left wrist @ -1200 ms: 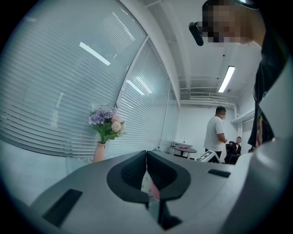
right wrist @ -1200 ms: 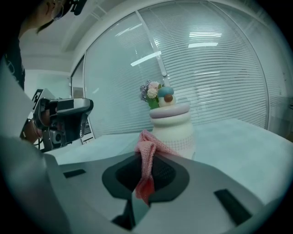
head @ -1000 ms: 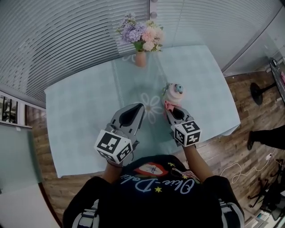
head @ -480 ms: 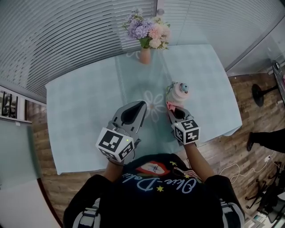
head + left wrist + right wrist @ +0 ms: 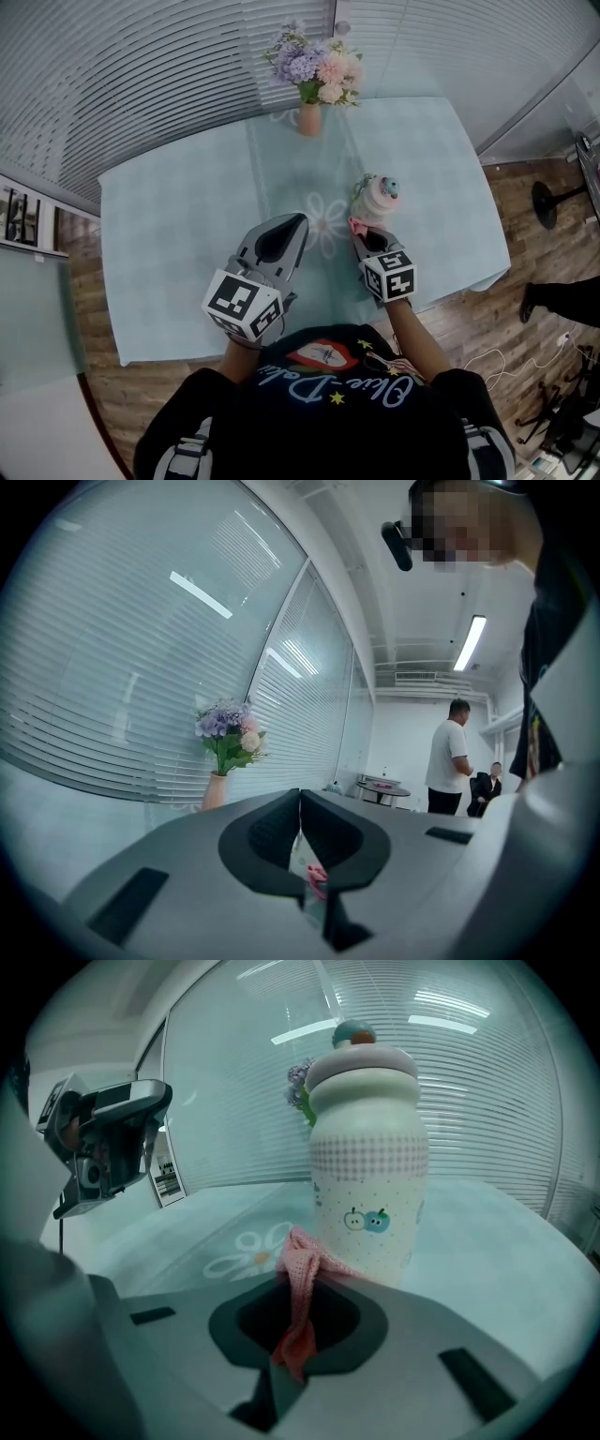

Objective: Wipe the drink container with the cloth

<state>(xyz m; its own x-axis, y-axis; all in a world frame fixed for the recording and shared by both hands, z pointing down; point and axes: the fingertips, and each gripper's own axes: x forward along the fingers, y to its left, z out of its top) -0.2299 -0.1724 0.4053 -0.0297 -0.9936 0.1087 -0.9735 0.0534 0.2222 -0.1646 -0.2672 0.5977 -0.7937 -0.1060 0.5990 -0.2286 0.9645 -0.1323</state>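
A cream drink container (image 5: 379,197) with a dotted band, small fruit pictures and a coloured knob on its lid stands upright on the pale teal table (image 5: 169,244). It fills the middle of the right gripper view (image 5: 367,1166). My right gripper (image 5: 360,229) is just in front of it, shut on a pink mesh cloth (image 5: 298,1258) whose free end lies against the container's lower near side. To the left, my left gripper (image 5: 296,223) hovers above the table with its jaws shut on nothing (image 5: 300,797). It is apart from the container.
A vase of purple and pink flowers (image 5: 314,70) stands at the table's far edge. A flower print (image 5: 323,223) marks the tablecloth between the grippers. White blinds run behind the table. Wooden floor (image 5: 525,225) lies to the right. Two people (image 5: 452,757) are far back.
The right gripper with the cloth has stayed against the container's near side, shifting only slightly. The left gripper has barely moved.
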